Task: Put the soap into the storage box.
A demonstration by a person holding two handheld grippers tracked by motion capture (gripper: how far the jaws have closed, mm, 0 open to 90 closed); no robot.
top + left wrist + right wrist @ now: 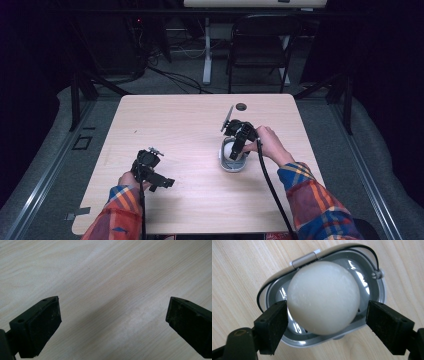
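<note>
Right tool (325,322) straddles the white egg (323,297), jaws apart, holding nothing.
Egg sits in its grey cooker (375,293), right of worktop (190,125) centre; left tool (112,325) gapes empty near the front-left edge.

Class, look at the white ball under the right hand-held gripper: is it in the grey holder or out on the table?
In. The white ball sits inside the grey holder, whose rim rings it; the open jaws flank it.

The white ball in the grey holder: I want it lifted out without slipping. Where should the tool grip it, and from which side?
Grip the white ball across its widest part, coming from above, probably. It bulges over the grey holder rim, so only its upper sides are free. The right tool already straddles it, jaws open.
</note>
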